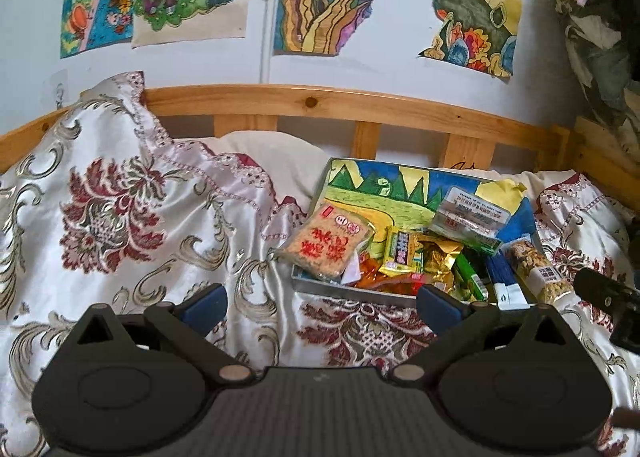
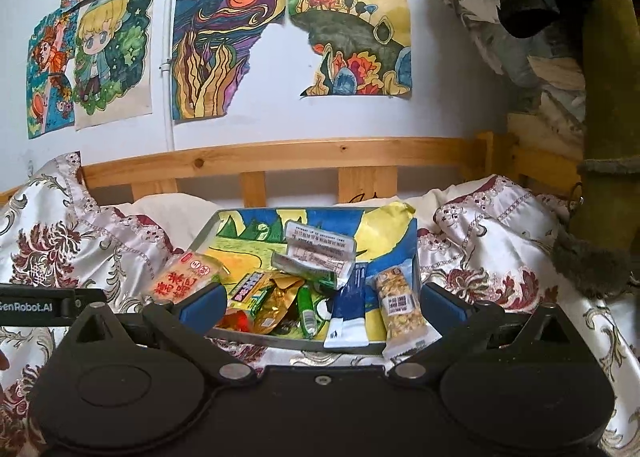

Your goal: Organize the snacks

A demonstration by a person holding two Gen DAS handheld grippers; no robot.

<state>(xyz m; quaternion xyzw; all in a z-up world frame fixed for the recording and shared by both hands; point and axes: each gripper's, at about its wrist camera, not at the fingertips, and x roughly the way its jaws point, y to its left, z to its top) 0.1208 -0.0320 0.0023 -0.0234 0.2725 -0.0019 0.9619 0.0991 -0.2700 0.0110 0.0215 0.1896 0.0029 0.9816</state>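
Your left gripper (image 1: 322, 307) and right gripper (image 2: 323, 305) both have fingers apart, holding nothing. The snacks (image 2: 280, 293) lie in the tray (image 2: 288, 339) on the bed, lower centre of the frame.

From my right wrist view, the shallow grey metal tray (image 2: 304, 339) has its near-left corner hidden behind my blue finger pad (image 2: 202, 307). Small print on the clear rectangular wrapper (image 2: 320, 247) is too blurred for reading.

Soft, even daylight; faint shadows. Glossy satin floral bedspread (image 1: 132, 217) shows mild sheen. Fisheye bends edges; dark corners; slight softness throughout.
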